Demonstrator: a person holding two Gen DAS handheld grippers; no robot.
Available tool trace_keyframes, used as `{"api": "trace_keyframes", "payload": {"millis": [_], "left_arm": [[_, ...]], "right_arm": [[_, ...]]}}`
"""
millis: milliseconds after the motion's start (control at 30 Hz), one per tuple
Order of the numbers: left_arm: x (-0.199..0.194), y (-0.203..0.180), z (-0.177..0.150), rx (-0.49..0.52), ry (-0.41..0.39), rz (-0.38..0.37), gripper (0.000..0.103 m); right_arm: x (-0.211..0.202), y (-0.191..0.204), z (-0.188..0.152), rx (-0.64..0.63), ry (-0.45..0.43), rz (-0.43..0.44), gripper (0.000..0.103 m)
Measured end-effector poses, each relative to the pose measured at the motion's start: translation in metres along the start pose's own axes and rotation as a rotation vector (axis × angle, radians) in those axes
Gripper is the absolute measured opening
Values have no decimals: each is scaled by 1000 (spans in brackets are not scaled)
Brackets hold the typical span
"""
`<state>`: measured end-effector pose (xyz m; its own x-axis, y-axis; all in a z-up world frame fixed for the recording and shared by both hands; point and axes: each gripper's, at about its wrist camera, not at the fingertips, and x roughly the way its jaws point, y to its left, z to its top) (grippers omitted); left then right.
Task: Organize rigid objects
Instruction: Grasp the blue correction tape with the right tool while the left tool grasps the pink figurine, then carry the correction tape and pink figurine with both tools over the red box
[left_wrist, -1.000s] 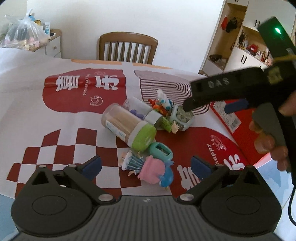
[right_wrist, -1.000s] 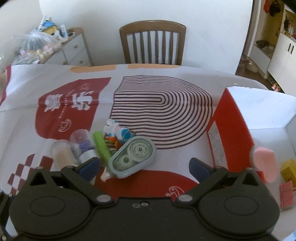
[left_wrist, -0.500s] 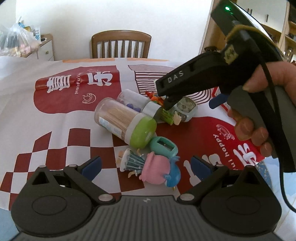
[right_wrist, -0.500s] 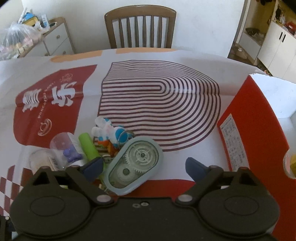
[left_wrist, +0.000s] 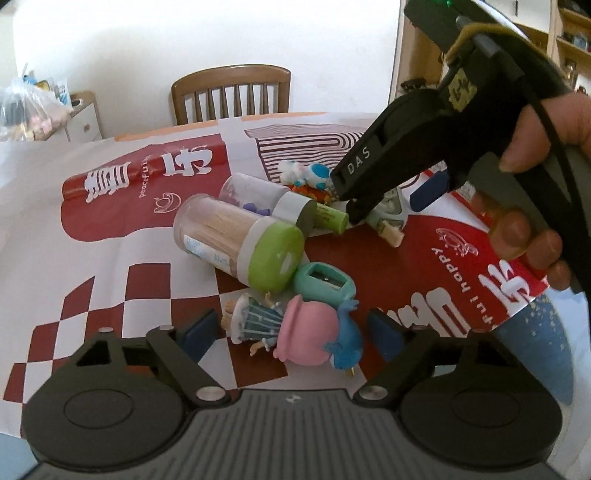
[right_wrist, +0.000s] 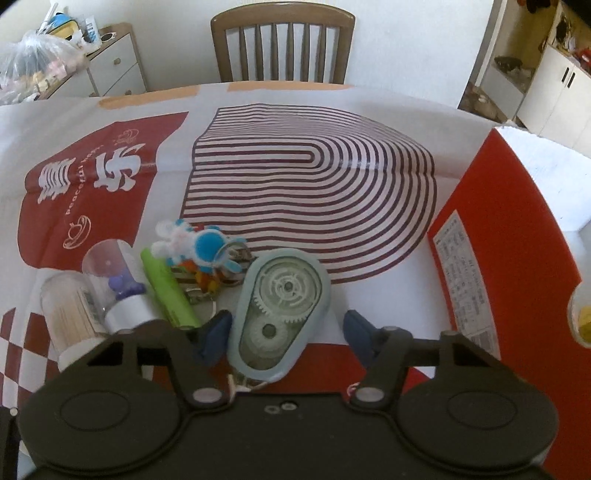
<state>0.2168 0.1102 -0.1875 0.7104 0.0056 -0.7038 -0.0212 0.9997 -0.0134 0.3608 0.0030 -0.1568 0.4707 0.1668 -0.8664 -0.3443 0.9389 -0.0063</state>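
The right gripper (right_wrist: 284, 332) jaws, just closing, flank the correction-tape dispenser (right_wrist: 279, 312) (left pad touching), while the left gripper (left_wrist: 291, 330) jaws, narrowing, straddle the pink-hatted figurine (left_wrist: 295, 332) unclamped.

- Tablecloth (right_wrist: 110, 177) — red and white, checks and maroon stripes
- Toothpick jar (left_wrist: 236, 240) — clear, lime-green lid
- Correction tape (right_wrist: 277, 314) — grey-blue
- Box (right_wrist: 509, 229) — red
- Figurine (left_wrist: 291, 332) — pink, blue

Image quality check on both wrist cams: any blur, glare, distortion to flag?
Left wrist: sharp on the pink figurine; strong fisheye bend; the hand at right is close and soft; the wall is washed out. Right wrist: tape dispenser crisp, table edge curves, corners vignette dark, bright backlight at top.
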Motion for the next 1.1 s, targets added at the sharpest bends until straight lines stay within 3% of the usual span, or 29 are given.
{"api": "trace_keyframes", "payload": {"millis": [100, 200, 700, 1100], "left_arm": [[0, -1, -1, 13, -4, 9, 81], [0, -2, 0, 15, -4, 12, 76], [-12, 1, -2, -72, 35, 13, 76], [-50, -3, -2, -180, 33, -3, 76]], "right_arm": [[-3, -3, -2, -3, -5, 8, 56], [-6, -4, -5, -16, -12, 15, 43], [-45, -11, -37, -76, -37, 82, 42], [-102, -26, -69, -76, -85, 161, 42]]}}
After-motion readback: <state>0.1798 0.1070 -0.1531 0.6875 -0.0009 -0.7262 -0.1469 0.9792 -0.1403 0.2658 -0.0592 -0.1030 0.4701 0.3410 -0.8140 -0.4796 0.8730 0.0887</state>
